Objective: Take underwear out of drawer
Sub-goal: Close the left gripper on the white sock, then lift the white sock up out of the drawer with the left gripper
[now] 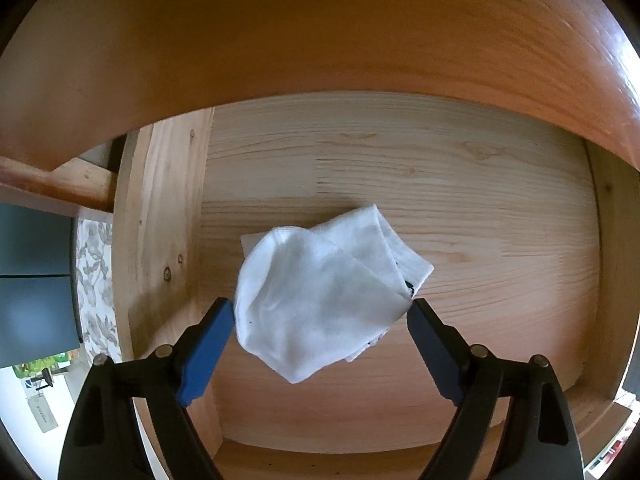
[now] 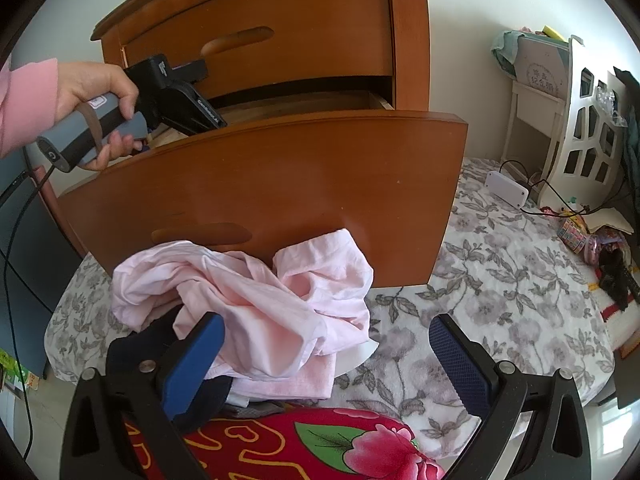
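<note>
We take the orange-brown wooden cabinet (image 2: 280, 32) as our landmark. Behind it rises a plain pale wall (image 2: 472, 8), evenly lit by what looks like daylight. In front of it spreads a bed in a grey floral sheet (image 2: 500, 272), with a red flowered quilt (image 2: 320, 448) at the near edge. To the cabinet's right stands a white headboard with cut-out panels (image 2: 588, 136), and beside that a small white stand (image 2: 528, 112). To its left is a dark panel (image 2: 24, 248), possibly a screen.
</note>
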### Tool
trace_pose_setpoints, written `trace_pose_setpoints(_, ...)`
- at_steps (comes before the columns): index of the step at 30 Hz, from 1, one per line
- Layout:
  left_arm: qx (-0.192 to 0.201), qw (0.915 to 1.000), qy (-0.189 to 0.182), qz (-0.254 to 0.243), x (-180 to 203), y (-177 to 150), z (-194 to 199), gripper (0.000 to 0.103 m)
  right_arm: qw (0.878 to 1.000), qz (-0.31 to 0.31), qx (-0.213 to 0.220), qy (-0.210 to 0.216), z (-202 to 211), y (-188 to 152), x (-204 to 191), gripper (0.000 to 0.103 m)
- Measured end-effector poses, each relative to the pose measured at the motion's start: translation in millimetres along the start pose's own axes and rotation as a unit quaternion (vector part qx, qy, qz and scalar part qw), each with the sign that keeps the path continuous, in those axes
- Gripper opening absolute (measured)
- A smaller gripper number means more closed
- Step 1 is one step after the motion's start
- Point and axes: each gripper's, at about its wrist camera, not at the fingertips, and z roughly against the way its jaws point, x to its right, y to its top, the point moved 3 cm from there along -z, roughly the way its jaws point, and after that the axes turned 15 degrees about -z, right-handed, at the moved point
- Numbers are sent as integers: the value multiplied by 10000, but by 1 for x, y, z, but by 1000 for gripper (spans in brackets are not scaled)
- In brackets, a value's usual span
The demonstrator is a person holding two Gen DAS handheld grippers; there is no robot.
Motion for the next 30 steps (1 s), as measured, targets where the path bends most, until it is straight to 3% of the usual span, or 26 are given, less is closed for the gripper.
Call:
trace_pose_setpoints(14,-157,9998,-116,-17,-5,1,-4,73,10000,-55,-28,23,0,0,0,103)
trace_pose_setpoints(23,-94,10000,-24,12,-8,-1,4,52,10000,-74,-32,24,0,0,1,103)
trace_pose_setpoints(30,92,9999,18,47,-16,-7,13,29,10000,-69,-14,7,0,0,0,103)
